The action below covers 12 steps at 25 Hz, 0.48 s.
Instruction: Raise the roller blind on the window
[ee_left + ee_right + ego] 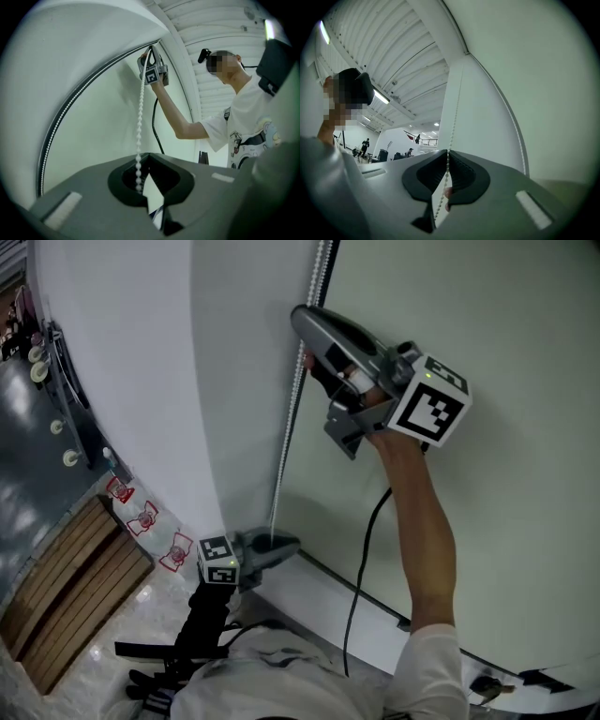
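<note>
The white bead chain [289, 427] hangs along the left edge of the pale roller blind [506, 324]. High up, my right gripper [305, 324] is shut on the chain. In the right gripper view the beads [448, 161] run between its closed jaw tips [447, 152]. Low down near the sill, my left gripper [284, 545] is shut on the chain's lower part. In the left gripper view the beads [138, 168] pass through the meeting jaws [147, 154], and the chain [140, 108] rises taut toward the right gripper [151, 70].
A white sill [328, 601] runs below the blind. A black cable [361, 559] hangs from the right gripper. A slatted wooden platform [66, 587] and red-and-white marks [145, 518] lie on the floor at left. A black stand [178, 652] is beside me.
</note>
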{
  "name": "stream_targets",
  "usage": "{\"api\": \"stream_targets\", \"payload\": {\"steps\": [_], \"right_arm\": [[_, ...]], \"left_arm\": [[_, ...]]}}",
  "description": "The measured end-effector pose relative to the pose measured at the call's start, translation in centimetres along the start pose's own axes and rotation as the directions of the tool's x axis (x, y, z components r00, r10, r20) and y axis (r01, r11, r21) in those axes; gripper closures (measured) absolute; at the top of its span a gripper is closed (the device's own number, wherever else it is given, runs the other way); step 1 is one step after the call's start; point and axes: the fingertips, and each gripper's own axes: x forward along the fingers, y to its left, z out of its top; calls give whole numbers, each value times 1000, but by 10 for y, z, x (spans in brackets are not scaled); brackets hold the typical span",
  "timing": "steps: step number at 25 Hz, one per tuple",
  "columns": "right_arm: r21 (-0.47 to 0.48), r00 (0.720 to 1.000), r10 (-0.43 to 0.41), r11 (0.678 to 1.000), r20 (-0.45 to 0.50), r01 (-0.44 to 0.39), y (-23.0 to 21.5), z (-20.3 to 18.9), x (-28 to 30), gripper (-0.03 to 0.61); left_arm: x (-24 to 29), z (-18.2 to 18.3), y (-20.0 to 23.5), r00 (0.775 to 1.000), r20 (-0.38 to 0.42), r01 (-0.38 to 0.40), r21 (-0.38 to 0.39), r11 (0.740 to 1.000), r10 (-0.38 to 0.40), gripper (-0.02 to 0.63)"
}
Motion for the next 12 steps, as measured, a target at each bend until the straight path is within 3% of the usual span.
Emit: {"api": "stream_targets", "payload": {"steps": [12], "right_arm": [[-17,996,-27,1000,-88,26,3,-43,-14,563]], "left_arm": [[9,12,-3,1000,-10,11,7,1000,-11,615]]}}
